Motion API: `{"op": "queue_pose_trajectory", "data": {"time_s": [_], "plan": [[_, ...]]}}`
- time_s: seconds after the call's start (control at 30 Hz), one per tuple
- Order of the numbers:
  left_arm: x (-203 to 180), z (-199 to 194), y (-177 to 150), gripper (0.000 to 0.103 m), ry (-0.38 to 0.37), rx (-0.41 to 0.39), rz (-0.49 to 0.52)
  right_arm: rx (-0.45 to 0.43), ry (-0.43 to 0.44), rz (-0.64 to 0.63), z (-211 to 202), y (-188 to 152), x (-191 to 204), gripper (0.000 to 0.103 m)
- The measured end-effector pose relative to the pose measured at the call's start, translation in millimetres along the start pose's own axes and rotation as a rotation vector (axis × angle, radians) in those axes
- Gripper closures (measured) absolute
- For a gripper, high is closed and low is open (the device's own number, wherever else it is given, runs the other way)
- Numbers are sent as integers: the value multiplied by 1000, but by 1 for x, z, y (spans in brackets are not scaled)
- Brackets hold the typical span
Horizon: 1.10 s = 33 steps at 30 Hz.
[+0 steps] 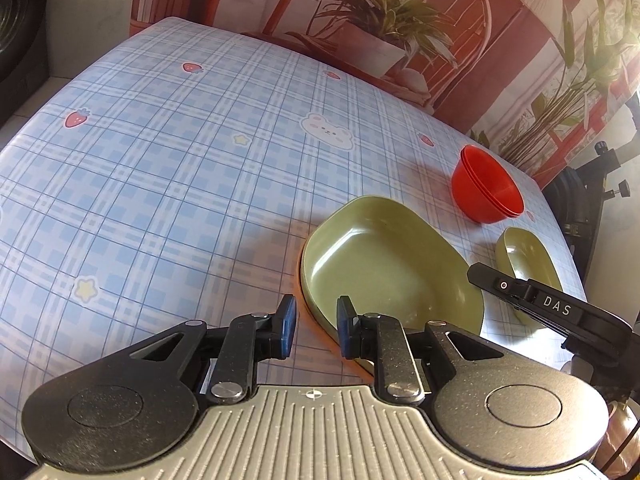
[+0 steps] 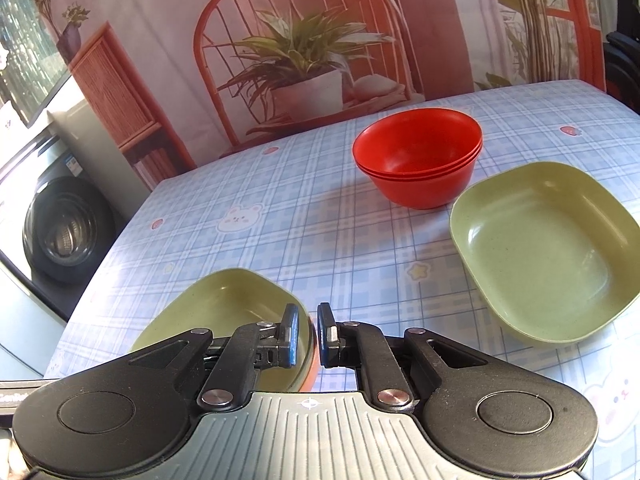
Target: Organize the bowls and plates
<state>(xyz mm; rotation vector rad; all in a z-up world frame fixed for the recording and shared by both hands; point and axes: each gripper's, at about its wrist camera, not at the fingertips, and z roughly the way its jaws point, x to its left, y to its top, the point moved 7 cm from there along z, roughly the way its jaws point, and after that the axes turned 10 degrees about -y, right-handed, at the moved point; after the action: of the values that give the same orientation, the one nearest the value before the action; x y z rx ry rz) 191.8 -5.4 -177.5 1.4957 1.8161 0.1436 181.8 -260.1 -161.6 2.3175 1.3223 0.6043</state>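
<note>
A green square plate (image 1: 380, 264) lies on an orange plate whose rim (image 1: 320, 322) shows beneath it. My left gripper (image 1: 317, 330) is open, its jaws either side of this stack's near rim. In the right wrist view the same green plate (image 2: 224, 304) sits on the orange one (image 2: 314, 364), and my right gripper (image 2: 308, 334) is shut on their right rim. A second green plate (image 2: 548, 256) lies alone to the right; it also shows in the left wrist view (image 1: 528, 256). A stack of red bowls (image 2: 418, 162) stands behind, also in the left wrist view (image 1: 486, 190).
The table (image 1: 160, 180) has a blue checked cloth with bear and strawberry prints. A printed backdrop (image 2: 280, 52) hangs along the far edge. A washing machine (image 2: 64, 232) stands left of the table. The right gripper's body (image 1: 560, 312) crosses the left wrist view.
</note>
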Motion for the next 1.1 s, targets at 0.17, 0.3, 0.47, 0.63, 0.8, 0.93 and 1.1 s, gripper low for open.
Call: {"op": "queue_pose_trajectory", "data": {"time_s": [0.17,0.3,0.47,0.63,0.8,0.93,1.1], "plan": [[0,1,-1,79,8,0,3,0,6,-8,-4,-3,0,88],[2,1,-1,74,15,-1,1,-1,2,-28,-9,-7,2,86],[3,1,-2,74,19,-2,-2,-8,-3,-60,-18,-11,5,85],[4,0,-2,74,19,-3,-5,-10,5,-102,-27,-19,7,85],[4,3,-4,74,30,3,-5,5,6,-118,-24,-27,8,85],[5,3,-5,74,29,8,-16,4,11,-119,-23,-29,8,85],[6,3,-5,74,32,7,-13,8,22,-104,-23,-30,6,85]]}}
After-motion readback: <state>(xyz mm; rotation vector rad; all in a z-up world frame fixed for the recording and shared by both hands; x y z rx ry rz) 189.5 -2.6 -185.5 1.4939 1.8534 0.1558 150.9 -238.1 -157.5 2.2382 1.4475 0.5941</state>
